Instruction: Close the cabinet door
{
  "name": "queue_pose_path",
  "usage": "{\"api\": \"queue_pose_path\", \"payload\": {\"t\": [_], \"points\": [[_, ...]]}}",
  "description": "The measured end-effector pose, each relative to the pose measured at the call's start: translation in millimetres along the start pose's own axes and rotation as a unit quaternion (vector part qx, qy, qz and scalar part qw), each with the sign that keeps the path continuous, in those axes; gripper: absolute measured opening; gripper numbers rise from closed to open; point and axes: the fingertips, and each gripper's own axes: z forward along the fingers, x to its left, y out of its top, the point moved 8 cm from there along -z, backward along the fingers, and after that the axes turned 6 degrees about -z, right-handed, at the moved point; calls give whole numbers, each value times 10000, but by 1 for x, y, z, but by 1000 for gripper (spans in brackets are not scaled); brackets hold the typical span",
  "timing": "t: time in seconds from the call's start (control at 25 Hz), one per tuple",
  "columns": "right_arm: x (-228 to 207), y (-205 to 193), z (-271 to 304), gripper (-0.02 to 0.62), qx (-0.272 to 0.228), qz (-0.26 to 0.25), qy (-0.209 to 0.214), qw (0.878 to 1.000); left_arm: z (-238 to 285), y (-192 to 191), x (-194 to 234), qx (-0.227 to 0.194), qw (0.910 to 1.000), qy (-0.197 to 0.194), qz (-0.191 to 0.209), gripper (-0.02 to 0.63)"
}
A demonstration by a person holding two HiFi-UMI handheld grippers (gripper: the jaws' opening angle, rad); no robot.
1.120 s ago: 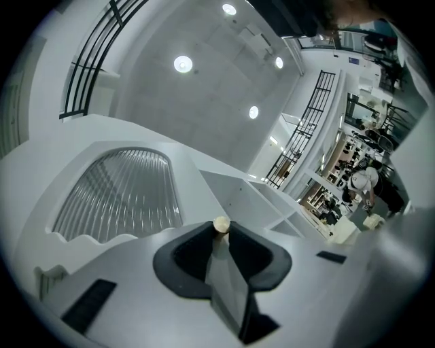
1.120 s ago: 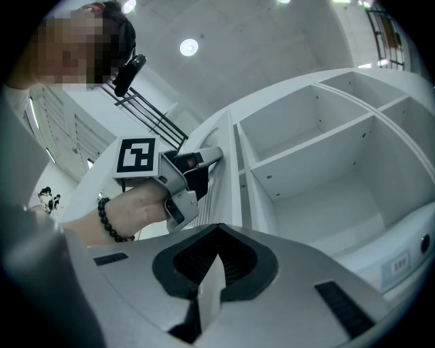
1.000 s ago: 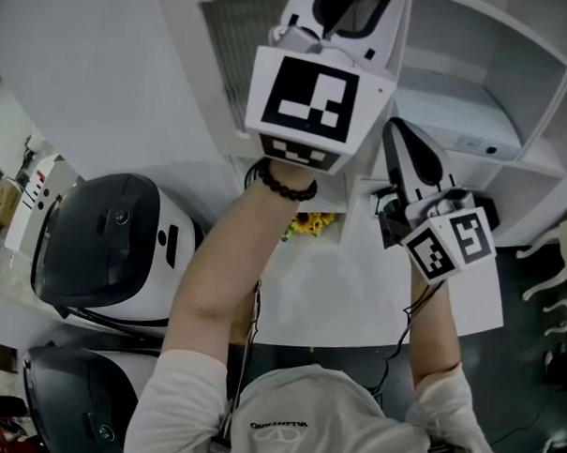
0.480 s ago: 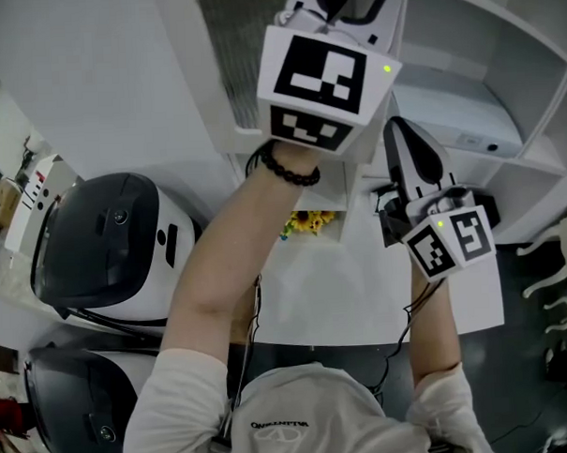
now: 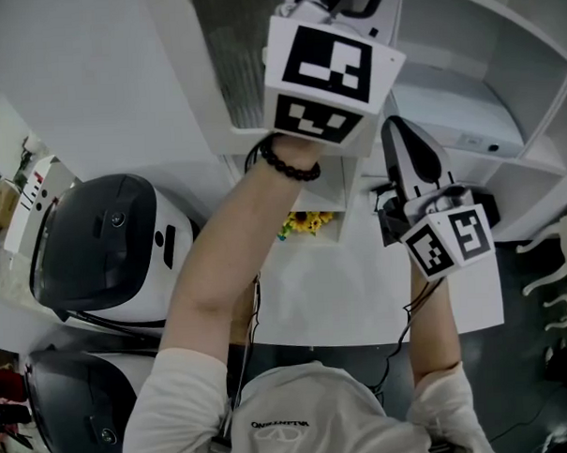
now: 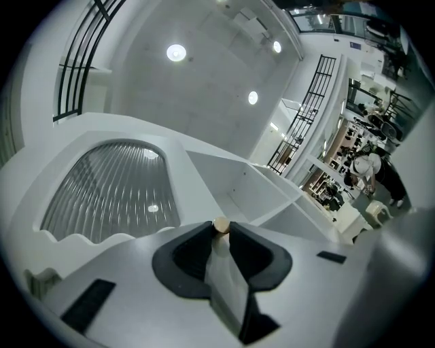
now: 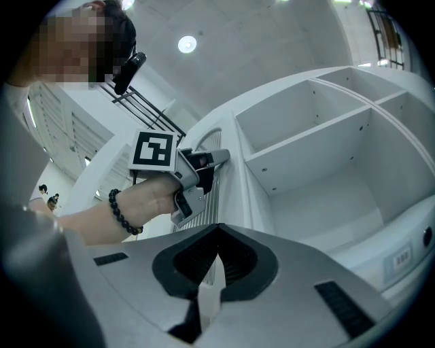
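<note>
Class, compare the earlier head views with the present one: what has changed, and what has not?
The left gripper, closed on the door knob, has shifted a little rightward in the head view, toward the open shelves, taking the cabinet door with it. The right gripper, jaws shut, stayed put, as did the rice cookers.

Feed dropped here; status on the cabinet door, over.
Left gripper shut on door knob. Right gripper shut, empty. Cabinet door open, not yet closed. Nothing seen in its swing.
</note>
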Motion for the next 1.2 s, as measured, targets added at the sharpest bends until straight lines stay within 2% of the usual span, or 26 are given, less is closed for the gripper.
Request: {"api": "queue_pose_path", "payload": {"t": [0.84,1.0,1.2], "points": [[-1,-1,-15,11,55,84,-70,9999,9,-6,4,126,9998,127,111,83],[2,1,-19,11,69,76,-65,9999,3,-8,3,-24,10000,-56,47,81],[8,-2,-25,11,107,137,-95,9998,-24,-17,8,-385,9992,77,-90,74]]}}
